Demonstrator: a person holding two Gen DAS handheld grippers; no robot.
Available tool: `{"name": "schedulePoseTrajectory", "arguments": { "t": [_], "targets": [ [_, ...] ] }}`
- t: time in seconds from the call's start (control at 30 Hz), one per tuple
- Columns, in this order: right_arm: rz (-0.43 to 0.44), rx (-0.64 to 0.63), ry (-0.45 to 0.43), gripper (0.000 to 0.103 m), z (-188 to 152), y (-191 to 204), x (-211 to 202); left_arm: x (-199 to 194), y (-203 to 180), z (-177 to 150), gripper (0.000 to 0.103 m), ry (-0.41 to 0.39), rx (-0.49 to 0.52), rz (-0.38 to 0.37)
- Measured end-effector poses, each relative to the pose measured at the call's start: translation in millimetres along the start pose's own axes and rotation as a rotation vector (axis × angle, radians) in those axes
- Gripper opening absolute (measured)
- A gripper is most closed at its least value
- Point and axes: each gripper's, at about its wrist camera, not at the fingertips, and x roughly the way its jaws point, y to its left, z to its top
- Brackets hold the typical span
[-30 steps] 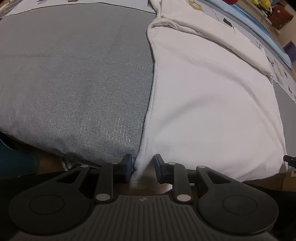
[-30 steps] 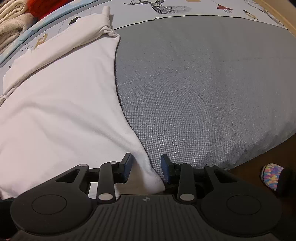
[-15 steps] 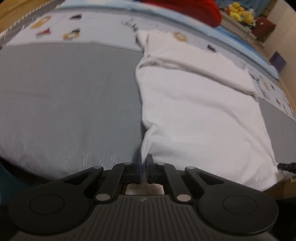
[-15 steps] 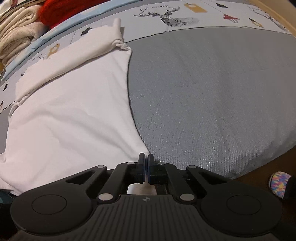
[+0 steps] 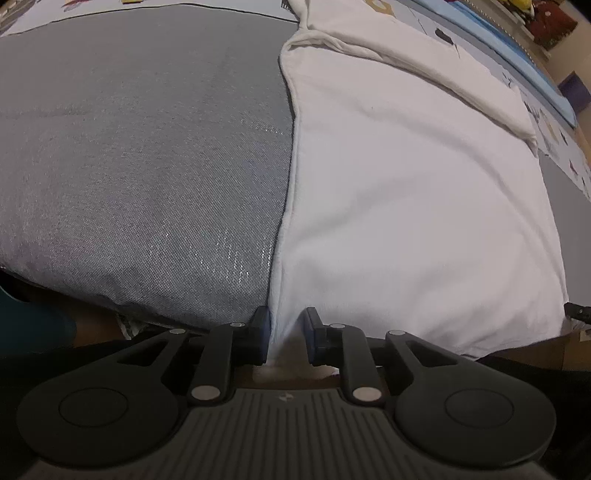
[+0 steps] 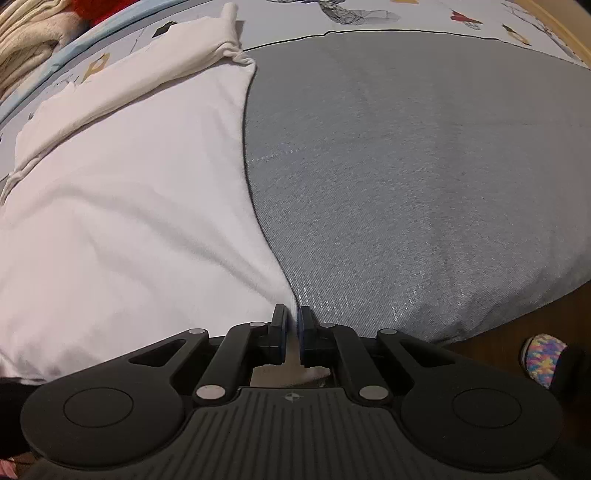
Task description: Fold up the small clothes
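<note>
A white garment (image 5: 406,203) lies flat on a grey padded mat (image 5: 147,147), with its sleeve folded across the far end. My left gripper (image 5: 287,328) sits at the garment's near left corner. Its jaws are opening and stand apart, with the hem corner loose between them. In the right wrist view the same garment (image 6: 129,203) fills the left half. My right gripper (image 6: 292,325) is at the near right corner. Its jaws are almost together and just starting to open, and a thin fold of white cloth is still pinched between the pads.
A printed bedsheet (image 6: 369,14) runs beyond the grey mat (image 6: 406,166). Folded cream towels (image 6: 26,48) are stacked at the far left. A multicoloured slipper (image 6: 545,358) lies on the wooden floor at the lower right. The mat's near edge drops off just ahead of both grippers.
A second ago both grippers stood open around the hem corners, then both shut on them and lifted slightly. Now the left jaws have parted and the corner has sunk; the right stays nearly shut.
</note>
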Motion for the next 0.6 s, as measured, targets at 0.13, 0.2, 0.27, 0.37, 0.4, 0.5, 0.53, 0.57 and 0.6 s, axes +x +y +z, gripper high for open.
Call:
{"name": "schedulePoseTrajectory", "arguments": {
  "t": [0.13, 0.2, 0.27, 0.37, 0.4, 0.5, 0.53, 0.57, 0.6],
  "targets": [
    [-0.003, -0.027, -0.001, 0.007, -1, 3, 0, 0, 1, -3, 0.019, 0.000, 0.016, 0.010],
    [0.001, -0.041, -0.004, 0.006, -1, 5, 0, -1, -3, -4, 0.005, -0.005, 0.039, 0.021],
    [0.025, -0.033, -0.011, 0.002, -1, 4, -3, -3, -10, -3, 0.004, -0.032, 0.061, 0.033],
    [0.096, 0.010, -0.078, 0.001, 2, 1, -21, -23, -16, 0, 0.004, -0.093, 0.091, 0.028],
    [0.125, 0.022, -0.111, 0.001, 4, -1, -32, -34, -18, 2, 0.003, -0.118, 0.103, 0.014],
    [0.229, 0.051, -0.212, 0.000, 10, -5, -69, -67, -25, 6, 0.003, -0.185, 0.132, -0.034],
    [0.259, 0.062, -0.245, 0.000, 12, -6, -81, -77, -28, 6, 0.003, -0.202, 0.141, -0.052],
    [0.288, 0.074, -0.277, 0.000, 13, -10, -95, -89, -29, 7, 0.003, -0.220, 0.154, -0.069],
    [0.311, 0.081, -0.297, 0.000, 15, -12, -105, -101, -28, 7, 0.003, -0.237, 0.164, -0.080]
  ]
}}
